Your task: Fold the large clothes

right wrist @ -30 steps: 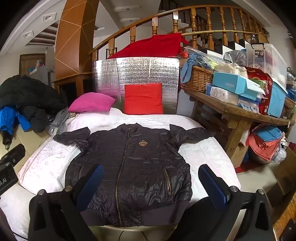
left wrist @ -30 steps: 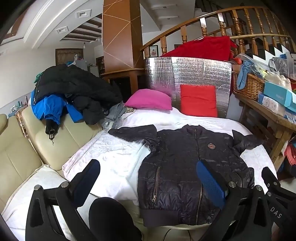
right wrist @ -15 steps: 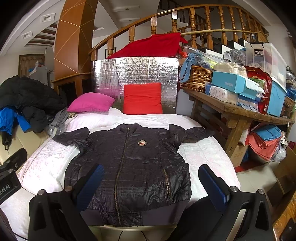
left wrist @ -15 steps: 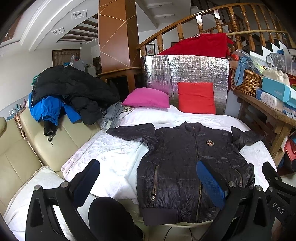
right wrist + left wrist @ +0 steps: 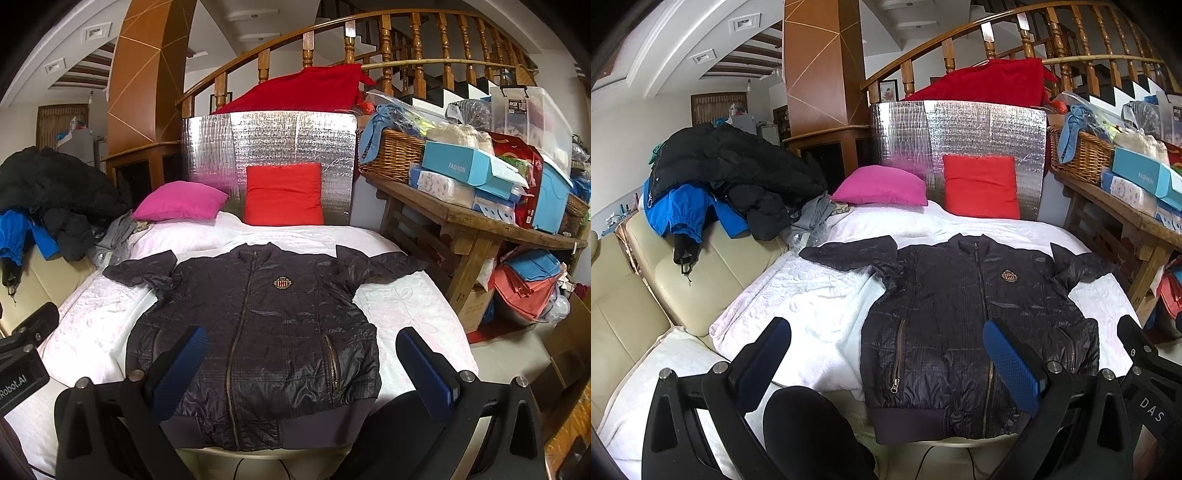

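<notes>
a white bed fills the middle of both views, with a beige sofa along its left side. a dark zipped jacket lies flat on it, front up, sleeves spread (a crest badge on the chest). pink pillow and red pillow sit at the head. left tongs and right tongs hover at the hem, both spread wide, holding nothing.
</notes>
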`<state>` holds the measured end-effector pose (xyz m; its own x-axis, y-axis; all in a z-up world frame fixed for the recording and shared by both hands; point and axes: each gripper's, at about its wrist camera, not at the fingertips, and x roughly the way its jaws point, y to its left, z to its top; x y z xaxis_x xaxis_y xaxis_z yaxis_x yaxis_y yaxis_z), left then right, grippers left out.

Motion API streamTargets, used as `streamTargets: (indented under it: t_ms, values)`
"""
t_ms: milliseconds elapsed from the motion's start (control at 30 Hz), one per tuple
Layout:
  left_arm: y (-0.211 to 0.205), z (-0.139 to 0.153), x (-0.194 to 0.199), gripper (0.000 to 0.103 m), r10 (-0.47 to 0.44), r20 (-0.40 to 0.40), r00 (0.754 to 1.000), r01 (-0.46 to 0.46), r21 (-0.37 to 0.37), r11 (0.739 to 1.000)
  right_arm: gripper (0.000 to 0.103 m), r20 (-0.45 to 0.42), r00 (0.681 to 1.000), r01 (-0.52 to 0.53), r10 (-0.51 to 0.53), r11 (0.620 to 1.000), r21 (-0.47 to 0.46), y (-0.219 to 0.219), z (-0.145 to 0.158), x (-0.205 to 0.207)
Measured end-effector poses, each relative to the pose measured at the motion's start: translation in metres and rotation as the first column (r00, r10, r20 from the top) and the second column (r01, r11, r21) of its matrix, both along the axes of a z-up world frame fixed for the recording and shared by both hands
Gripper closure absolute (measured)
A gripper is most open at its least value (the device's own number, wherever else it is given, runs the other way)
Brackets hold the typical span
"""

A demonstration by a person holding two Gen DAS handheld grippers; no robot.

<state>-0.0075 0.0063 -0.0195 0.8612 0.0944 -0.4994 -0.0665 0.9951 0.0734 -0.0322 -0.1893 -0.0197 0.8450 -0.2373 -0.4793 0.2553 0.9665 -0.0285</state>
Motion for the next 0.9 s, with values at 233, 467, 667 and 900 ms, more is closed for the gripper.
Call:
streamTargets:
  t_ms: [233, 467, 667, 900]
  values:
    - [-0.001, -0.01, 0.009, 0.0, -0.008, -0.035, 0.999, 0.008, -0.008, 1.0, 0.0, -0.042, 0.999, 0.011, -0.011, 1.0, 0.014, -0.002, -0.005, 0.008]
    - [-0.018, -0.052, -0.002, 0.0, -0.245, -0.138, 0.96, 0.226, -0.137, 0.964, 0.0, -0.007, 1.0, -0.009, 0.009, 0.998, 0.056, -0.023, -0.01, 0.023]
    - [-0.023, -0.055, -0.007, 0.0, -0.328, -0.108, 0.939, 0.31, -0.153, 0.938, 0.0, 0.231, 0.973, -0.041, 0.006, 0.988, 0.147, -0.086, 0.001, 0.029]
    - [-0.051, -0.089, 0.043, 0.0, -0.463, -0.242, 0.853, 0.413, -0.232, 0.881, 0.0, 0.227, 0.972, -0.014, -0.055, 0.956, 0.293, -0.195, -0.007, 0.099]
